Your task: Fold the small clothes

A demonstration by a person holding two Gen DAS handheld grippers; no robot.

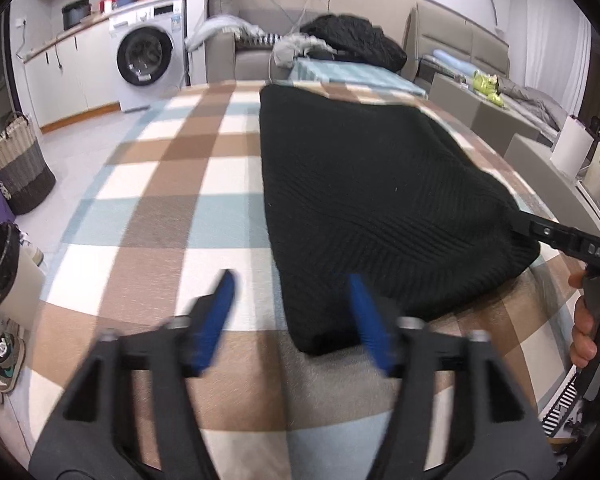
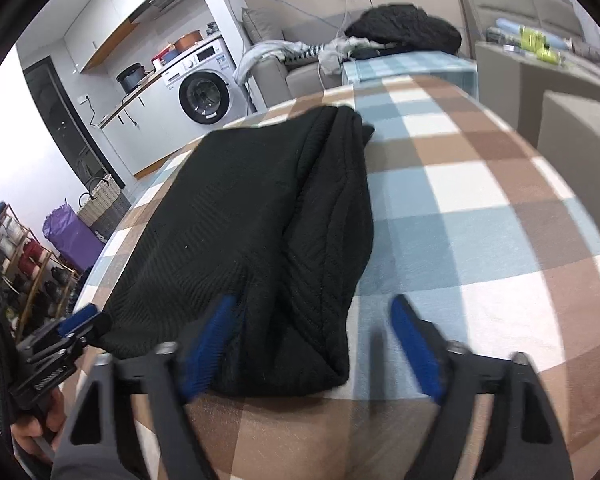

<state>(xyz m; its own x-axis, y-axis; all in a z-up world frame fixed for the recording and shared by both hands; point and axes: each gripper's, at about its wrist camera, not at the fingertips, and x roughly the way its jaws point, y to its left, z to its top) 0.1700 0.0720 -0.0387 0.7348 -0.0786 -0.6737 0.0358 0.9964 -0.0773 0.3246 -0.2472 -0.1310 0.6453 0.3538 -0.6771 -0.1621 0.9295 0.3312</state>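
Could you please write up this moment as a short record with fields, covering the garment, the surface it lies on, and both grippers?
garment: black knit garment, folded lengthwise, lying flat
surface: checked cloth in brown, blue and white
left gripper: jaws apart, at the garment's near left corner, nothing pinched
right gripper: jaws apart, straddling the garment's near right corner, pads not pressing on it
background: washing machine, woven basket on the floor, dark clothes piled on a sofa
fold state: one fold laid, garment released

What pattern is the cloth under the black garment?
Brown, cream and light-blue checks on the tablecloth; clearest in the right wrist view.
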